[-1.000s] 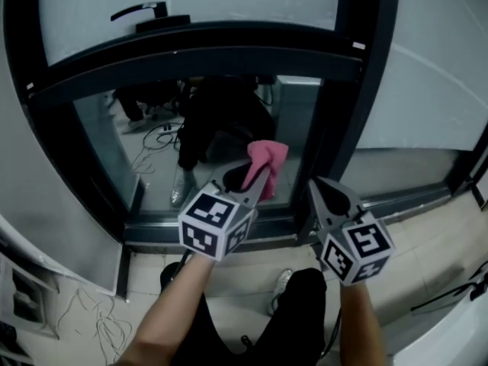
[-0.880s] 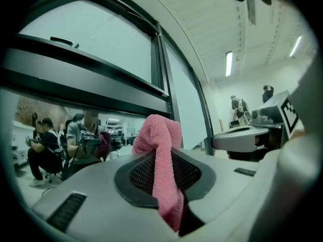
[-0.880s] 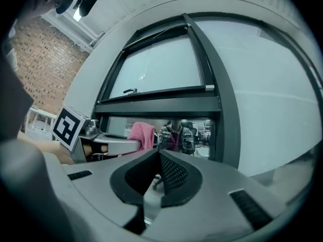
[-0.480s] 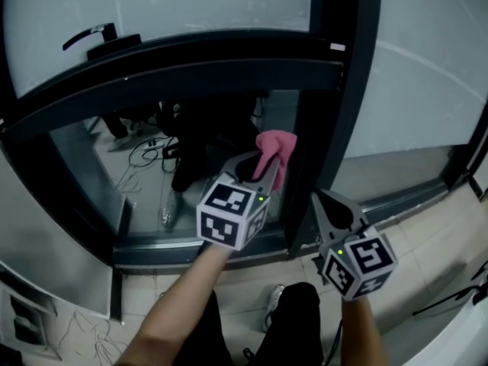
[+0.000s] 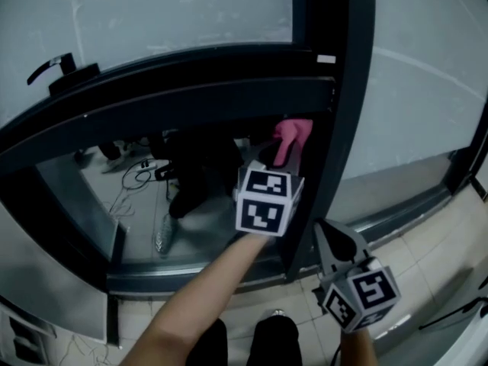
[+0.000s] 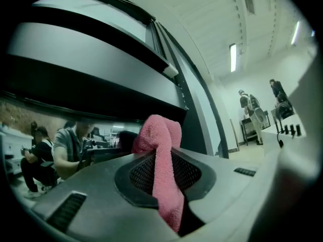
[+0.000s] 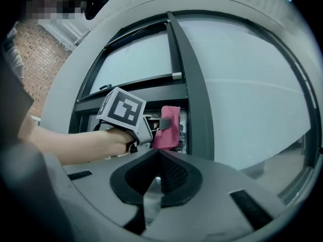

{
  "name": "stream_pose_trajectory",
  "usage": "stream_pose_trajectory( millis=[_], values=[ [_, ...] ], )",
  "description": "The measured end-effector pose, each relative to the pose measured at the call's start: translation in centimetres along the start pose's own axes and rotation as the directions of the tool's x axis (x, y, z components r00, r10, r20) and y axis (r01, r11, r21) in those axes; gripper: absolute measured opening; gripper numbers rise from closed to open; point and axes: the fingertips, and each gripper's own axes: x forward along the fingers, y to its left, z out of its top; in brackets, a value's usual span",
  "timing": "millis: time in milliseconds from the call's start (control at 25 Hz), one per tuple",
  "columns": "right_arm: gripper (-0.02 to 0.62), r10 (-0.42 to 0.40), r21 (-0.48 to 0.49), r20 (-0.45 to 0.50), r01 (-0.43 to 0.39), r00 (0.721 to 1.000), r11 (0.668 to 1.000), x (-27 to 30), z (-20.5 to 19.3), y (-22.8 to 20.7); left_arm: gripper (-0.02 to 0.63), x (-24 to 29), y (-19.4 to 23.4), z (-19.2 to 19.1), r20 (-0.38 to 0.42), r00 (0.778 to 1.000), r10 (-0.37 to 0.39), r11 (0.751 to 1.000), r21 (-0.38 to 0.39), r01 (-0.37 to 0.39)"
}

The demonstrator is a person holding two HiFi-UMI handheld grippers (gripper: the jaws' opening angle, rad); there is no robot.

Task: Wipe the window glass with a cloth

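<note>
Left hand-held gripper [image 5: 280, 152], clamping the pink cloth [image 5: 293, 133], has shifted up and right along the window glass [image 5: 145, 193] toward the dark mullion [image 5: 339, 113]. Right hand-held gripper [image 5: 329, 231] is closed and empty, above the tiled floor [image 5: 431, 242].

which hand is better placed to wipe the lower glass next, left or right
Left. The left tool is shut on the pink cloth, held up close to the window glass. The right tool is shut, empty, and sits lower.

You have a fuzzy pink terry cloth [image 5: 293, 132]; a black metal window frame [image 5: 339, 90] round pale grey window glass [image 5: 191, 14]; black-and-white square markers on your grey left gripper [image 5: 280, 151].
</note>
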Motion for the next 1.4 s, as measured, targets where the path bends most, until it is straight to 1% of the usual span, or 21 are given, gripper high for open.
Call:
stream_pose_trajectory(
  millis=[120, 360, 680, 920, 1400],
  values=[
    [0.006, -0.017, 0.003, -0.003, 0.017, 1.000, 1.000, 0.0, -0.4, -1.4, 0.061, 1.8, -0.2, 0.5, 0.014, 0.999, 0.033, 0.999, 0.007, -0.033],
    [0.006, -0.044, 0.001, -0.011, 0.044, 0.999, 0.999, 0.8, 0.0, -3.6, 0.061, 3.7, -0.3, 1.2, 0.029, 0.998, 0.057, 0.998, 0.000, -0.058],
    [0.006, -0.031, -0.012, -0.026, 0.031, 0.999, 0.999, 1.3, 1.0, -3.4, 0.061, 4.1, 0.5, 0.9, 0.019, 0.996, 0.083, 0.996, 0.018, -0.083],
    [0.007, -0.017, -0.018, -0.032, 0.017, 0.999, 1.000, 1.5, 1.1, -2.3, 0.061, 1.9, 2.5, -0.2, 0.001, 0.993, 0.120, 0.993, 0.011, -0.120],
    [0.006, 0.073, -0.032, -0.037, -0.074, 0.997, 0.997, 4.1, 1.4, 3.8, 0.061, -5.5, 10.5, -0.3, -0.010, 0.973, 0.232, 0.973, 0.020, -0.232]
  ],
)
